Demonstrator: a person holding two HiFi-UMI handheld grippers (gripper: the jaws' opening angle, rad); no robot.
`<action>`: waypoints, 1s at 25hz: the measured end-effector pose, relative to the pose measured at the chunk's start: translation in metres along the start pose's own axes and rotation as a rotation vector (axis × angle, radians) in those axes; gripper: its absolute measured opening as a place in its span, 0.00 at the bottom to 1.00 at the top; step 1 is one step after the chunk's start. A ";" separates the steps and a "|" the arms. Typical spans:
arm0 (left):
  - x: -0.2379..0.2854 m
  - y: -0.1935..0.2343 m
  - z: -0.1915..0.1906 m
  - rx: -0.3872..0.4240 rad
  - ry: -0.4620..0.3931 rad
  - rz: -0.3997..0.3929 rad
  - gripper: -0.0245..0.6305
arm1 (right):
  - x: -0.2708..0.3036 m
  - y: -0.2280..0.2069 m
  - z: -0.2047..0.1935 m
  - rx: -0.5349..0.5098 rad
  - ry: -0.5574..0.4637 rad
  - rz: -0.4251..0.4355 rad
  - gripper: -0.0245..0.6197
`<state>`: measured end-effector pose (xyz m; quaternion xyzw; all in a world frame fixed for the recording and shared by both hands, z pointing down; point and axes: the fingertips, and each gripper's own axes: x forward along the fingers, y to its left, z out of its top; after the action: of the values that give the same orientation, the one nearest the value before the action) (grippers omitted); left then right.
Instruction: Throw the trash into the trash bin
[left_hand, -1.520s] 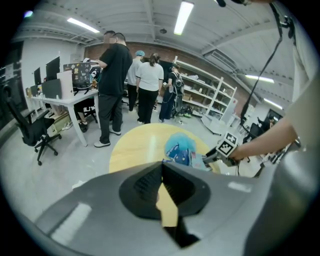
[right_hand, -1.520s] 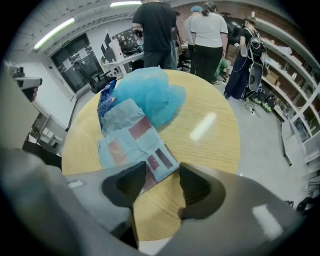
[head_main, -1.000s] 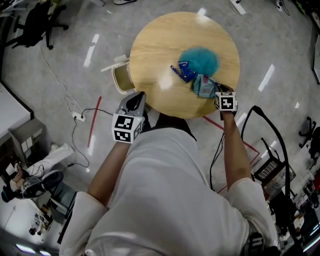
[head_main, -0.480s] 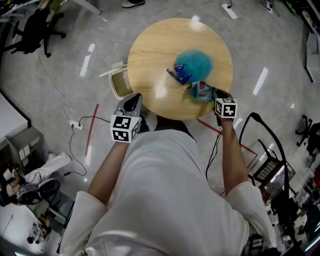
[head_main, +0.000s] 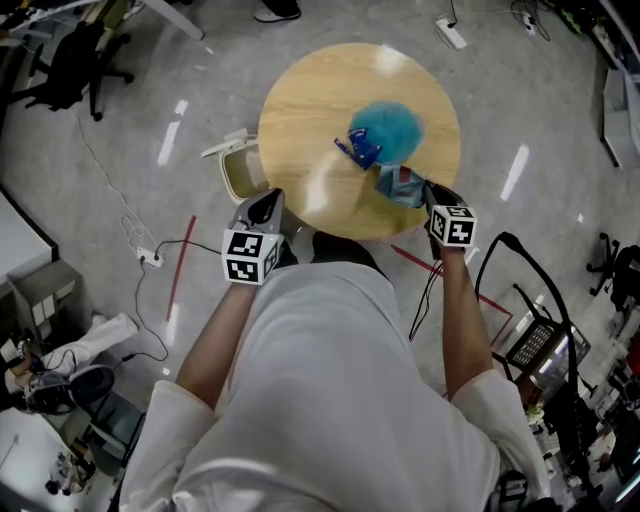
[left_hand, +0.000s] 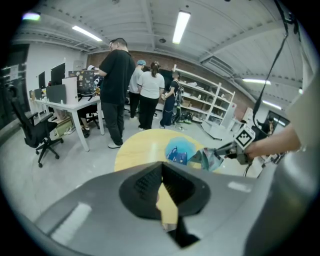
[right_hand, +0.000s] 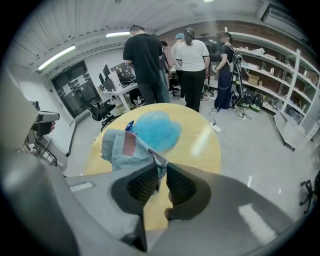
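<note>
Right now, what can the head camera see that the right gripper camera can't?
Only the head view shows the trash bin on the floor beside the table, and the person's white shirt. Only the right gripper view shows people standing beyond the table, and shelves. Both show the round wooden table, the fluffy blue thing on it, and the teal wrapper pinched in the right tongs, which have just been closing.
</note>
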<state>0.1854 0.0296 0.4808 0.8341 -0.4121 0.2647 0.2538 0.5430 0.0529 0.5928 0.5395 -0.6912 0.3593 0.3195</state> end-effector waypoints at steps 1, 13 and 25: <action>-0.003 0.000 -0.002 -0.001 -0.003 0.003 0.04 | -0.002 0.003 0.000 -0.006 -0.006 0.002 0.13; -0.051 0.029 -0.030 -0.038 -0.031 0.047 0.04 | -0.023 0.033 -0.001 -0.016 -0.056 -0.052 0.13; -0.095 0.073 -0.045 -0.019 -0.050 0.018 0.04 | -0.055 0.083 0.005 0.028 -0.127 -0.132 0.13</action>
<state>0.0658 0.0719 0.4669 0.8342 -0.4286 0.2419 0.2489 0.4737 0.0904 0.5322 0.6101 -0.6679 0.3118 0.2905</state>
